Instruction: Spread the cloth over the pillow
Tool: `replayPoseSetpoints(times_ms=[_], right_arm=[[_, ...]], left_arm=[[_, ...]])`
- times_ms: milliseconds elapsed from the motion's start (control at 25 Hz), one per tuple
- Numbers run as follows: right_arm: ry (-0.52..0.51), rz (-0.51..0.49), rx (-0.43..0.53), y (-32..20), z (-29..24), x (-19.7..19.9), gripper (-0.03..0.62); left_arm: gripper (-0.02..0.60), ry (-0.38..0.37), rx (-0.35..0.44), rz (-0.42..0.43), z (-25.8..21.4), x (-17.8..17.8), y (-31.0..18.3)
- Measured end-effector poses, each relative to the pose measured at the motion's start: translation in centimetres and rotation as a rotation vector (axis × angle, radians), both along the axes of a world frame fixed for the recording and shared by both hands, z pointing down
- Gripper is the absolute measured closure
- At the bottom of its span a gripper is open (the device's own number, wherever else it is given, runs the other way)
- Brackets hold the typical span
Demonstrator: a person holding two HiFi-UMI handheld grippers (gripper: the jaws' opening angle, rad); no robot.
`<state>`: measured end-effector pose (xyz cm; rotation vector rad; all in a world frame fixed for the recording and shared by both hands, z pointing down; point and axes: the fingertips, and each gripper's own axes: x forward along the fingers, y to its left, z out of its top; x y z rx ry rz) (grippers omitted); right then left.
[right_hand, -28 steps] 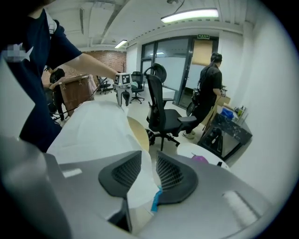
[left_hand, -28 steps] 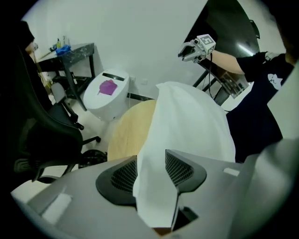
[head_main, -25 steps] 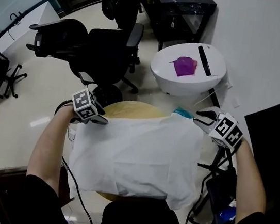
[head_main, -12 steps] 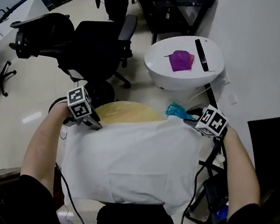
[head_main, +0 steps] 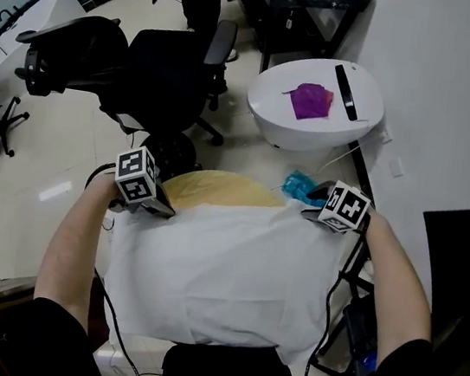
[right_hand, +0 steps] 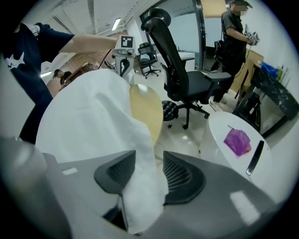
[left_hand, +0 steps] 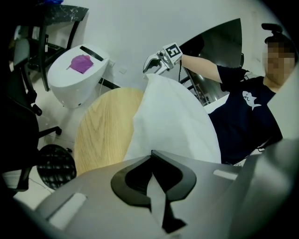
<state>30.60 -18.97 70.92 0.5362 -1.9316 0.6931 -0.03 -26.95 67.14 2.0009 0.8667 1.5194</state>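
Note:
A white cloth [head_main: 222, 277] lies draped over the pillow on the round wooden table [head_main: 208, 189]; the pillow shows only as a bulge under it. My left gripper [head_main: 162, 209] is at the cloth's far left corner. Its jaws have just been closing, and my left gripper [left_hand: 152, 158] is shut on a thin strip of the cloth [left_hand: 157, 196]. At the far right corner is my right gripper [head_main: 308, 213]. In its own view my right gripper [right_hand: 145, 163] has just been opening its jaws, and a bunched fold of the cloth [right_hand: 140, 196] lies loose between the parted pads.
A white round side table [head_main: 348, 134] beyond the wooden one holds a purple rag [head_main: 309, 102] and a black bar. Black office chairs [head_main: 165, 67] stand at the far left. A teal object [head_main: 301, 186] lies by the right gripper. Cables hang at the right. A person [right_hand: 236, 32] stands further back.
Both grippers have come down toward the table, the right one more and a little inward. The cloth's far edge has sunk with them and lies lower over the pillow.

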Motion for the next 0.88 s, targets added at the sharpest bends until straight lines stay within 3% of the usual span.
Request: replayPoseSetpoints(times_ms=[320, 480, 560, 600, 760, 880], right_arm=[[-0.014, -0.001, -0.045, -0.1, 1.4, -0.9, 0.407], [-0.02, 0.011, -0.048, 0.1, 1.4, -1.1, 0.408], [-0.018, 0.012, -0.045, 0.1, 1.3, -1.1, 0.408], [-0.017, 0.011, -0.043, 0.1, 1.3, -1.2, 0.408], [-0.011, 0.002, -0.04, 0.2, 1.3, -1.5, 0.41], [-0.014, 0.011, -0.037, 0.2, 1.3, -1.6, 0.411]], left_arm=[[0.58, 0.065, 0.104, -0.018, -1.8, -0.6, -2.4], [0.58, 0.047, 0.06, -0.034, -1.6, -0.9, -1.8], [0.471, 0.029, 0.0, -0.04, -1.4, -0.8, -0.7], [0.451, 0.023, -0.014, -0.039, -1.2, -0.8, -0.4], [0.289, -0.002, 0.041, -0.03, 0.5, -0.7, -1.1], [0.244, -0.042, 0.034, -0.047, 1.6, -0.8, -1.6]])
